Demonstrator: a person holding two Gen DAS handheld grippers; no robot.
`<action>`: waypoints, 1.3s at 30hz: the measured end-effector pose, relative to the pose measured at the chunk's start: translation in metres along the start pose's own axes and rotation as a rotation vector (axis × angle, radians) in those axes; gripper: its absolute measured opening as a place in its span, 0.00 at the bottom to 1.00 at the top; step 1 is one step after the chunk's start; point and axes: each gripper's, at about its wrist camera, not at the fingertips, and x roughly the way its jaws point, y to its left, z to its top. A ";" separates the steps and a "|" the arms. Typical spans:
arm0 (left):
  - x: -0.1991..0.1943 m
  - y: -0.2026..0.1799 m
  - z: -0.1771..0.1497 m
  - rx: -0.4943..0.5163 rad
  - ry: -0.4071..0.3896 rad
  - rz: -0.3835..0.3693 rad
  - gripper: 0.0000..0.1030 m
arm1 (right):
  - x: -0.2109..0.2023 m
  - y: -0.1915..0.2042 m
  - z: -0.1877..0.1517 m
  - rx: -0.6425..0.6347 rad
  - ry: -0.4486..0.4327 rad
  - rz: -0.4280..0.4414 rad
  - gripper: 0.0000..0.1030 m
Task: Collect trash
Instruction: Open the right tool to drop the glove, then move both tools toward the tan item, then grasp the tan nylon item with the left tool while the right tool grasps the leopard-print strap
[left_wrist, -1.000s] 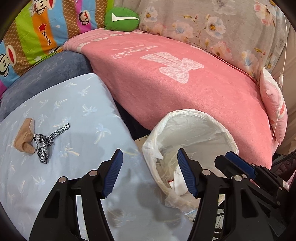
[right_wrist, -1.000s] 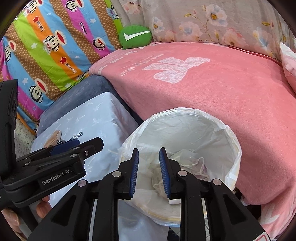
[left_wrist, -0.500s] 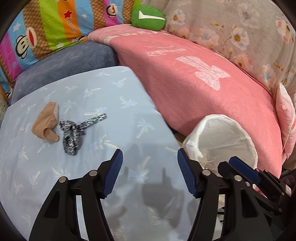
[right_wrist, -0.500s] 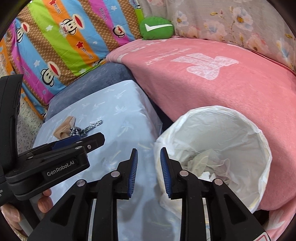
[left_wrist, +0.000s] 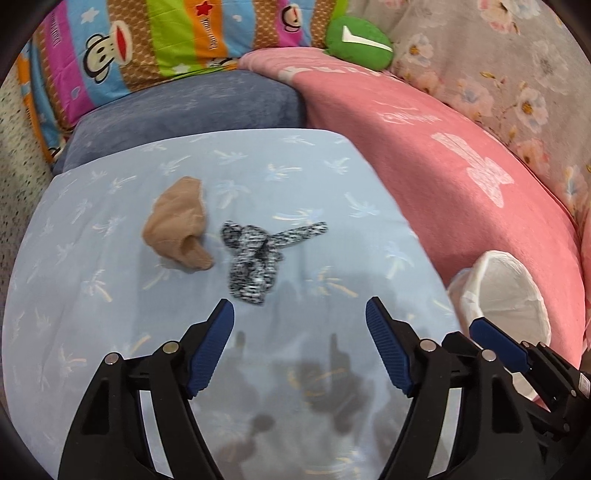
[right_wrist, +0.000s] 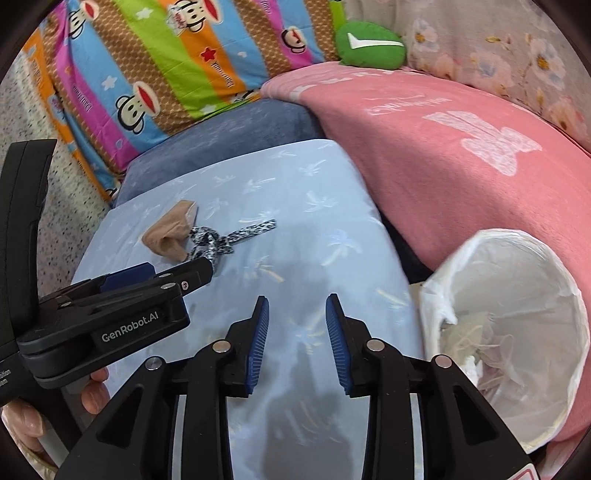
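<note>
Here I approach w/ both grippers: left gripper (left_wrist: 300, 325) and right gripper (right_wrist: 297, 325), jaws just widened, nothing between, near speckled strip (left_wrist: 258, 254) and tan scrap (left_wrist: 177, 229) on blue cushion (left_wrist: 110, 332), bin (right_wrist: 517, 332) at right; next, probably descend and pinch.

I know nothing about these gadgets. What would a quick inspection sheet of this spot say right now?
Surface: pale blue cushion cover with palm print, mostly bare.
Job's things: beige stocking and black-and-white patterned strip lie side by side on it; bin with white liner stands to the right, crumpled waste already inside.
Clutter: green cushion at the back.
Grippers: left gripper wide open, empty, its jaws having just opened further; right gripper partly open, empty, also just opening.
Cables: nothing seen.
Surroundings: pink blanket, striped monkey-print fabric, floral fabric.
</note>
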 end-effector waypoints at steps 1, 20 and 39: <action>0.000 0.006 0.000 -0.007 0.001 0.007 0.70 | 0.003 0.005 0.001 -0.006 0.004 0.003 0.34; 0.020 0.102 0.025 -0.153 0.006 0.085 0.80 | 0.078 0.082 0.031 -0.094 0.068 0.054 0.41; 0.073 0.129 0.038 -0.200 0.086 0.013 0.49 | 0.160 0.106 0.041 -0.088 0.142 0.052 0.39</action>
